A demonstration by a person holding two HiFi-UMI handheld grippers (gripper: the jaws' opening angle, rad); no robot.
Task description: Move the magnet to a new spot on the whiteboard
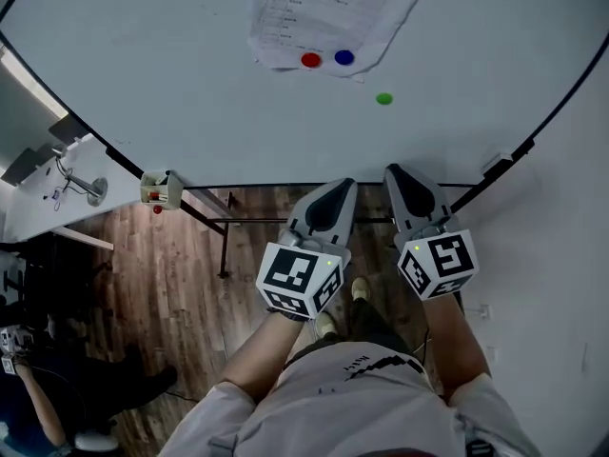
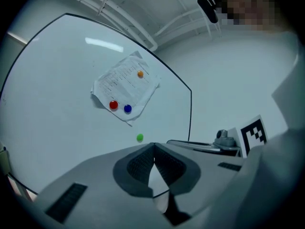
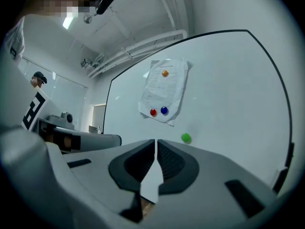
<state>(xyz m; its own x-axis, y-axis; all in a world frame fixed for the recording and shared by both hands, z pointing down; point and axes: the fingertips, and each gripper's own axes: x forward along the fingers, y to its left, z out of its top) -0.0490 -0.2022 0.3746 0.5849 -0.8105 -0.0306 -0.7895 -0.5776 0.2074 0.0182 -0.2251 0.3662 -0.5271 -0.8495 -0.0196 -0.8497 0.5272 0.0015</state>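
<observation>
A whiteboard [image 1: 171, 84] stands in front of me. A sheet of paper [image 1: 324, 8] is pinned on it by a red magnet [image 1: 310, 60], a blue magnet [image 1: 343, 57] and, seen in the gripper views, an orange magnet [image 3: 165, 73]. A green magnet [image 1: 383, 98] sits alone on the bare board just below the paper. My left gripper [image 1: 335, 196] and right gripper [image 1: 407, 187] are both shut and empty, held side by side below the board's lower edge, well short of the magnets. The green magnet [image 2: 139, 138] shows just above the left tips and, as the green magnet [image 3: 186, 138], right of the right tips.
The board's black stand legs [image 1: 224, 241] rest on a wooden floor. A small holder [image 1: 162, 188] hangs at the board's lower left edge. A white desk with a stool [image 1: 76, 193] is at far left. Another person's arm [image 1: 38, 398] shows at bottom left.
</observation>
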